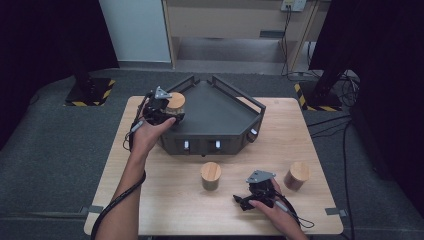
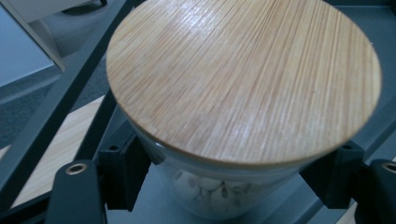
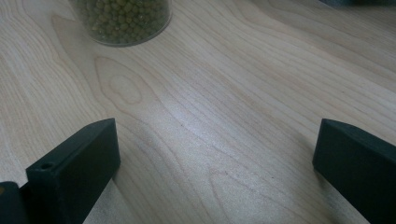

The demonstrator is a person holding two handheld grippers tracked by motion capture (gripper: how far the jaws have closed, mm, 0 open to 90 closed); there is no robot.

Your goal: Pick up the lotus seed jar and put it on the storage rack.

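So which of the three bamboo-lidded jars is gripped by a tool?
The jar at the dark tray's left edge: the left tool is clamped around its glass body. The other two stand free on the table.

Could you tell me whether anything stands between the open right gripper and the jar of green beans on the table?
Nothing visible does. The right gripper is open over bare table, and the jar of green beans stands ahead of it, off to one side, with only wood grain between them.
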